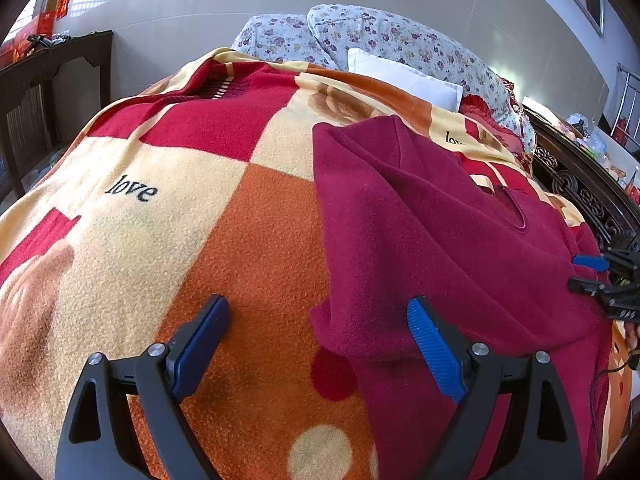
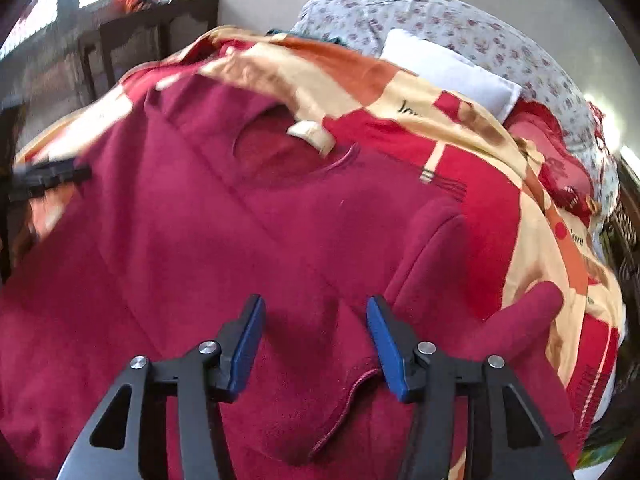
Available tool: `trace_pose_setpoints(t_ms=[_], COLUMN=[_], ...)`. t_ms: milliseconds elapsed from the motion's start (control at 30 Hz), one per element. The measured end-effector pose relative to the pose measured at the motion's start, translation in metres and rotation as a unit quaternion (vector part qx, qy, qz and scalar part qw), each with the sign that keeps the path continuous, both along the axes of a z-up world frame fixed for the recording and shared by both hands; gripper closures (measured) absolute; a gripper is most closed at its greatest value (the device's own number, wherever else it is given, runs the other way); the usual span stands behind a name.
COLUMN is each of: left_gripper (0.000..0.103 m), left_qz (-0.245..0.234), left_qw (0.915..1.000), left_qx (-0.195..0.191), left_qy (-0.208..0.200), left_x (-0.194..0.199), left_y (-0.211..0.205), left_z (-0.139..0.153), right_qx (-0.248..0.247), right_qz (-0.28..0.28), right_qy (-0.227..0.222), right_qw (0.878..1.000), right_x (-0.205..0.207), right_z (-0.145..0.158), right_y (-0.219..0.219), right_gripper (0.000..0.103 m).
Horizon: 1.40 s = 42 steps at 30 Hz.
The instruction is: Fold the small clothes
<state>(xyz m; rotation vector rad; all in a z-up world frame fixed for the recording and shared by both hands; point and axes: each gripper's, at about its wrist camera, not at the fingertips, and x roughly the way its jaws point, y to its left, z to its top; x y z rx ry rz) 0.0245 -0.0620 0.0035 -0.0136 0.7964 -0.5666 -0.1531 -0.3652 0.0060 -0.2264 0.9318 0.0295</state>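
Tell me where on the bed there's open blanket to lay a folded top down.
Open blanket lies left of the maroon top, from the left gripper up past the "love" print. The head end is crowded with a white pillow and floral bedding. The right gripper hangs over the top.

Bed [image 1: 580, 184] with dark carved wooden frame, covered by fleece blanket [image 1: 248, 216] in red, orange and cream checks, "love" lettering on cream squares. Dark red fleece sweater [image 1: 420, 240] spread flat on blanket, neckline toward headboard end, one sleeve [image 2: 432, 264] folded over body. White pillow [image 1: 404, 78] and floral-print quilt [image 1: 380, 36] piled at far end of bed.
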Motion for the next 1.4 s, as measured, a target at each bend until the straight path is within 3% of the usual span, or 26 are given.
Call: trace_pose_setpoints(t_ms=[67, 100, 300, 400, 433, 533, 633, 767, 867, 933, 1100, 1233, 1400], left_gripper=[0.012, 0.012, 0.012, 0.012, 0.012, 0.012, 0.012, 0.012, 0.012, 0.011, 0.011, 0.011, 0.011], left_qz=[-0.001, 0.0, 0.0, 0.0, 0.0, 0.0, 0.0, 0.001, 0.002, 0.003, 0.009, 0.0, -0.025], left_qw=[1.0, 1.0, 1.0, 1.0, 1.0, 1.0, 1.0, 1.0, 0.9999, 0.9998, 0.9989, 0.9976, 0.9962], left_qx=[0.001, 0.001, 0.0, 0.0, 0.0, 0.0, 0.0, 0.006, 0.014, 0.019, 0.043, 0.06, 0.07], left_qy=[0.001, 0.001, 0.0, 0.0, 0.0, 0.0, 0.0, -0.003, -0.006, -0.007, -0.018, -0.035, -0.046], left_x=[-0.001, -0.001, -0.001, -0.001, -0.001, -0.001, -0.001, -0.001, -0.003, -0.003, -0.008, -0.018, -0.04], left_y=[-0.001, -0.001, -0.001, -0.001, -0.001, -0.001, -0.001, -0.002, -0.004, -0.005, -0.01, -0.016, -0.03], left_z=[-0.001, -0.001, -0.001, -0.002, -0.002, -0.002, -0.001, -0.002, -0.004, -0.005, -0.003, 0.009, 0.03], right_qx=[-0.023, -0.035, -0.071, -0.117, -0.11, -0.107, -0.084, -0.037, -0.031, -0.02, 0.043, 0.077, 0.11], right_qz=[0.001, 0.003, -0.029, -0.072, -0.082, -0.087, -0.104, -0.097, -0.119, -0.129, -0.157, -0.169, -0.176], right_qy=[-0.009, -0.012, -0.07, -0.056, -0.049, -0.07, -0.068, -0.072, -0.027, -0.026, -0.041, -0.045, -0.037], right_qw=[1.0, 0.999, 0.995, 0.989, 0.989, 0.988, 0.989, 0.992, 0.992, 0.991, 0.986, 0.982, 0.977], right_x=[-0.004, -0.005, -0.008, 0.007, 0.013, 0.014, 0.001, -0.028, -0.035, -0.04, -0.067, -0.107, -0.156], right_z=[-0.001, 0.0, 0.033, 0.021, 0.014, 0.011, 0.026, 0.033, 0.005, -0.005, 0.019, 0.041, 0.064], right_y=[0.008, 0.011, 0.005, -0.004, -0.008, -0.008, -0.008, 0.004, 0.004, 0.0, -0.007, -0.011, -0.021], right_gripper=[0.091, 0.094, 0.096, 0.096, 0.096, 0.091, 0.067, 0.066, 0.066, 0.066, 0.066, 0.048, 0.038])
